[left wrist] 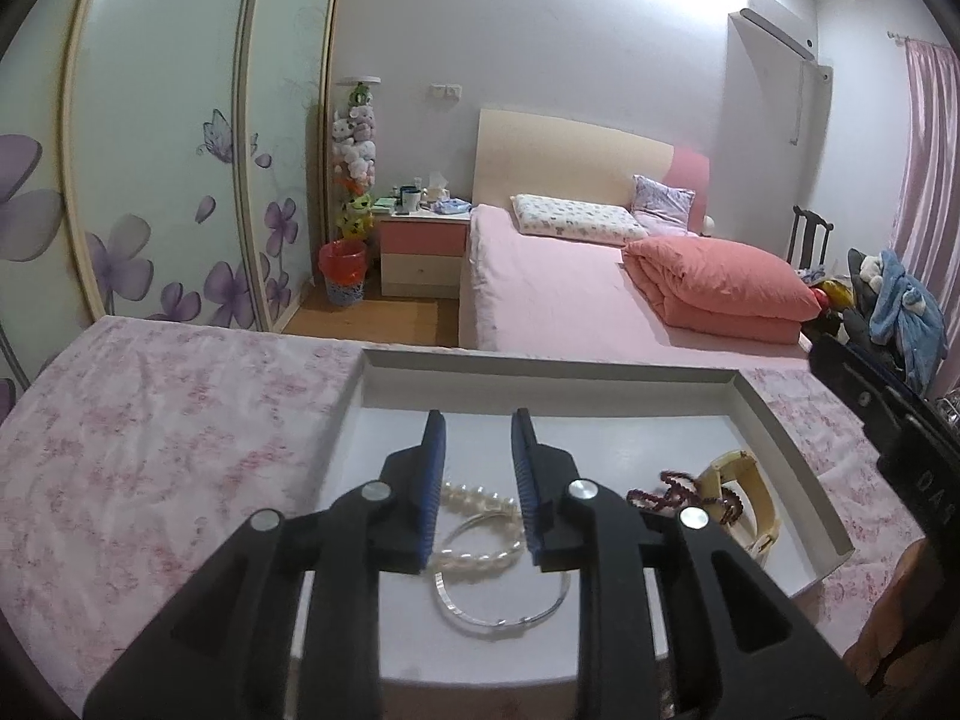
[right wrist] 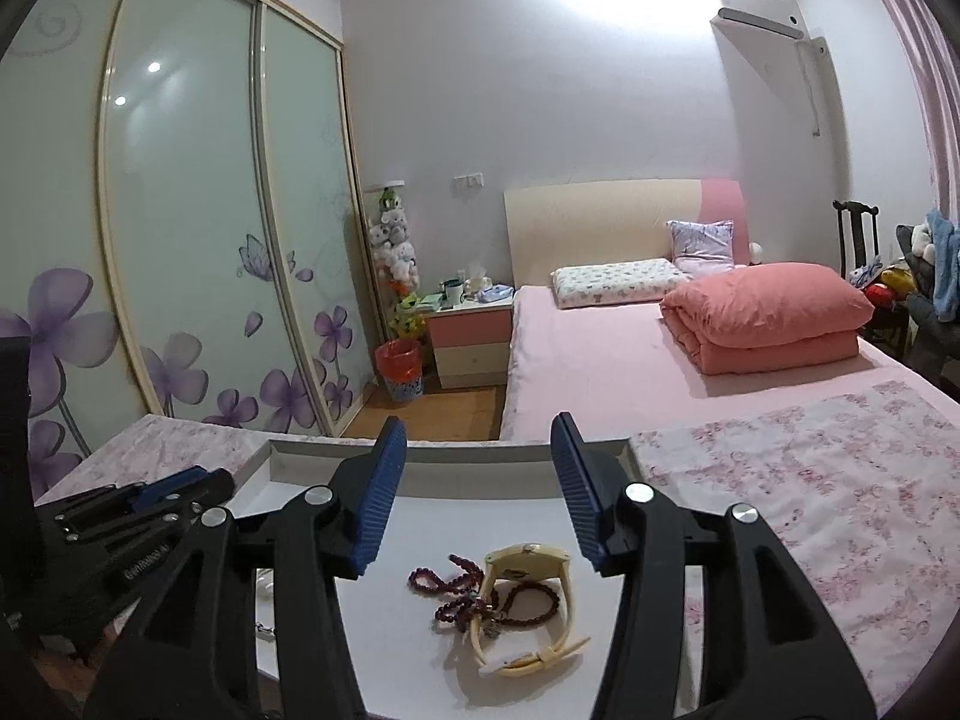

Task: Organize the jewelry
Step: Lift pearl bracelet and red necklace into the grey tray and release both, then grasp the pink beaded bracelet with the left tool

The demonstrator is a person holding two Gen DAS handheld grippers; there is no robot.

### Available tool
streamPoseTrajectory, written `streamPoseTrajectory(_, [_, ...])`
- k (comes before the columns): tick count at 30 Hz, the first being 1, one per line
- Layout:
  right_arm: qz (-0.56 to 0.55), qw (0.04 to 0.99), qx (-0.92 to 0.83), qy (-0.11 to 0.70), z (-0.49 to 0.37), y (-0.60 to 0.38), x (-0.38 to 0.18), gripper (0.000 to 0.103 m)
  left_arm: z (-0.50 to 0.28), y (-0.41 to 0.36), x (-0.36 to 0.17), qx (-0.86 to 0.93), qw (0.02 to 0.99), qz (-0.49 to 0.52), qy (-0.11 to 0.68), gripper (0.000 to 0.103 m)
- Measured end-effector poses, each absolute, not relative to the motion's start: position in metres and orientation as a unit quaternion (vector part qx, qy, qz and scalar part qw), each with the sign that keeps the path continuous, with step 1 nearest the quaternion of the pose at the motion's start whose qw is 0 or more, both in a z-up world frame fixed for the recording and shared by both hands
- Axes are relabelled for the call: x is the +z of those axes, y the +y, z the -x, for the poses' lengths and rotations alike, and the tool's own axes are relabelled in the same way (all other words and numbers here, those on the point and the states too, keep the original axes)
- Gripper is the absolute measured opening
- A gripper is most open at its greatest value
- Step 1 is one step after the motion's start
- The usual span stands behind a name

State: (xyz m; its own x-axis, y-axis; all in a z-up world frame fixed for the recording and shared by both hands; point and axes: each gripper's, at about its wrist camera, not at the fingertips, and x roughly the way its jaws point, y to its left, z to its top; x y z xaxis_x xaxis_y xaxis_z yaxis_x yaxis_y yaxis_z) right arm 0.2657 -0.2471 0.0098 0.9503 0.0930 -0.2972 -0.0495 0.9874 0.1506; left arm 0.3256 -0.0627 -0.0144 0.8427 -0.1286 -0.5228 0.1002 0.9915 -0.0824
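— White tray (left wrist: pixel 774 420): its raised rim runs ahead of both tools, with floral cloth (left wrist: pixel 156 420) lying outside it on either side.

— How many pieces?

— Four. One pearl bracelet (left wrist: pixel 480 501) and one silver bangle (left wrist: pixel 504 618) sit between and below the left gripper (left wrist: pixel 478 438) fingers, which are parted narrowly and hold nothing. One cream watch (right wrist: pixel 528 564) and one dark red bead strand (right wrist: pixel 444 585) lie below the right gripper (right wrist: pixel 478 450), spread wide, empty.

"DA" on right gripper (left wrist: pixel 864 396) body.
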Motion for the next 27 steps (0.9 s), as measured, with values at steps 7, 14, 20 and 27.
streamPoseTrajectory(7, [-0.06, 0.988, 0.039, 0.14, -0.24, -0.249, 0.024, 0.051, -0.293, -0.038, -0.002, -0.069, 0.958, 0.021, 0.278, 0.036])
streamPoseTrajectory(14, [-0.064, 0.985, 0.047, 0.152, -0.196, -0.247, 0.024, 0.051, -0.246, -0.033, -0.02, -0.134, 0.935, -0.002, 0.328, 0.046])
streamPoseTrajectory(20, [-0.084, 0.979, 0.046, 0.177, -0.169, -0.256, 0.011, 0.051, -0.224, -0.056, -0.054, -0.19, 0.903, -0.049, 0.383, 0.049])
streamPoseTrajectory(27, [-0.099, 0.977, 0.036, 0.185, -0.158, -0.271, 0.009, 0.051, -0.229, -0.078, -0.076, -0.21, 0.881, -0.099, 0.412, 0.05])
